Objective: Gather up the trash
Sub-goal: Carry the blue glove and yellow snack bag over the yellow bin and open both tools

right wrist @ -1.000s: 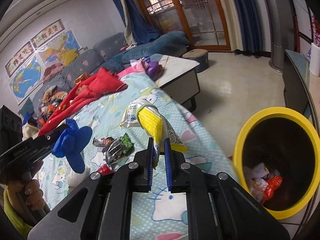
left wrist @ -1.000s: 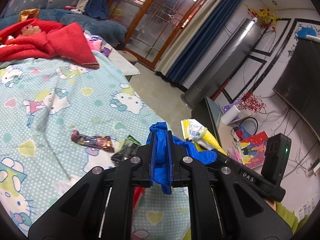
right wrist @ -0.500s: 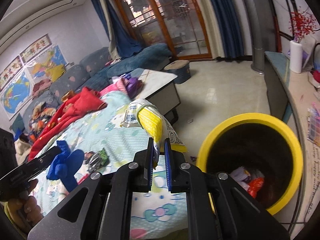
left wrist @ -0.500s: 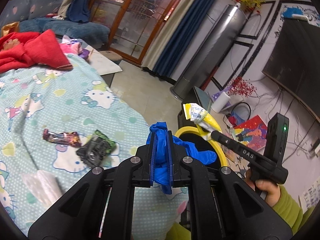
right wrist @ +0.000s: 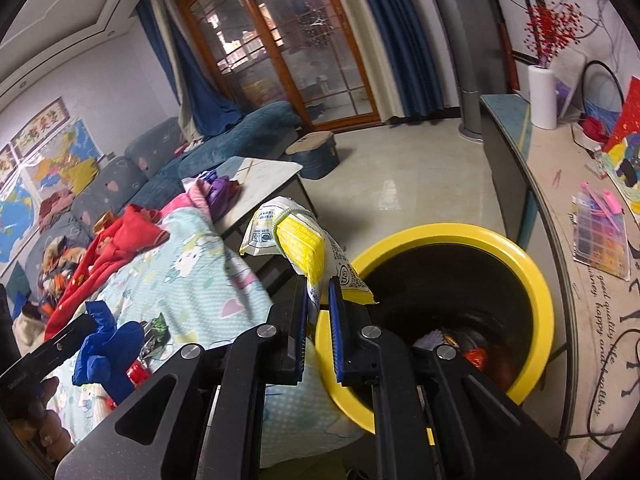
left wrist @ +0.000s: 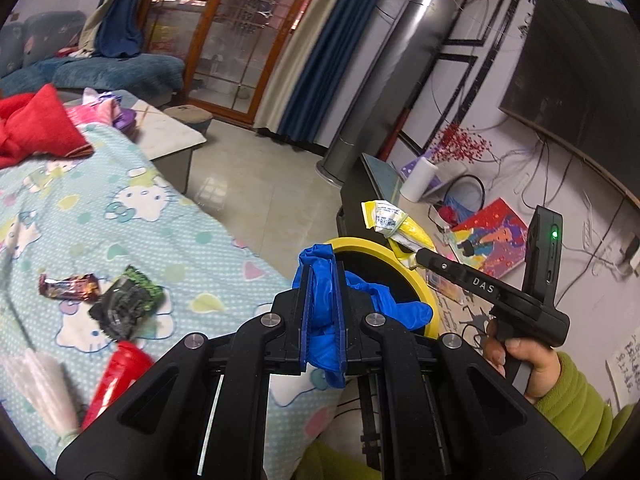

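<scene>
My left tongs [left wrist: 320,268] clench a blue glove [left wrist: 324,320], right tongs [right wrist: 318,288] pinch a yellow-white wrapper [right wrist: 300,240], both angled down beside the yellow bin [right wrist: 532,276].

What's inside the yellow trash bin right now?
In the yellow trash bin, a few crumpled wrappers lie at the bottom, one red. The right gripper covers the rest of the bottom.

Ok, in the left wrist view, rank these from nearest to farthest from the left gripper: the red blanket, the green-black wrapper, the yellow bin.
1. Yellow bin: just beyond the left gripper, slightly right.
2. Green-black wrapper: left, on the bedspread.
3. Red blanket: far left, up the bed.
</scene>
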A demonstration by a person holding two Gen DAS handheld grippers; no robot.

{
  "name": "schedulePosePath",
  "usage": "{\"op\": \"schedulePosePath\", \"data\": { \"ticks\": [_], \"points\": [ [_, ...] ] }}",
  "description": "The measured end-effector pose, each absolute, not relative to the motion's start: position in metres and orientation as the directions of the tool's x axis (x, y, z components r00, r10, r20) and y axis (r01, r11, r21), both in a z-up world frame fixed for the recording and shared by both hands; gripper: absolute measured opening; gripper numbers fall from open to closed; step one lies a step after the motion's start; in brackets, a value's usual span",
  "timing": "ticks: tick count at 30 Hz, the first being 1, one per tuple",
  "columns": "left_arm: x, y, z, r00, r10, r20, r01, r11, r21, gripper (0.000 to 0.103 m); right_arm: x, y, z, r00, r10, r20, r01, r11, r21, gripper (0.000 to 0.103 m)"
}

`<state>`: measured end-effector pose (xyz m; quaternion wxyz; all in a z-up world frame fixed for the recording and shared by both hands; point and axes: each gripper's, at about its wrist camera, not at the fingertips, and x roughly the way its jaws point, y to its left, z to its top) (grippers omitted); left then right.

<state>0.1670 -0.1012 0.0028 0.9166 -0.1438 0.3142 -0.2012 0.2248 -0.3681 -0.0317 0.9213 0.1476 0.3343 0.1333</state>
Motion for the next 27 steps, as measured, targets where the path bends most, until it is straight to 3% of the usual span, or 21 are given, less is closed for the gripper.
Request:
{"op": "schedulePosePath", "data": {
  "ticks": [27],
  "points": [
    [0.189, -0.185, -0.004, 0.674, -0.485, -0.557, 0.404, 0.873, -0.272, 0.005, 0.225, -0.439, -0.051, 0.765, 0.235, -0.599, 0.04, 0.912, 0.409, 0.011]
  ]
}}
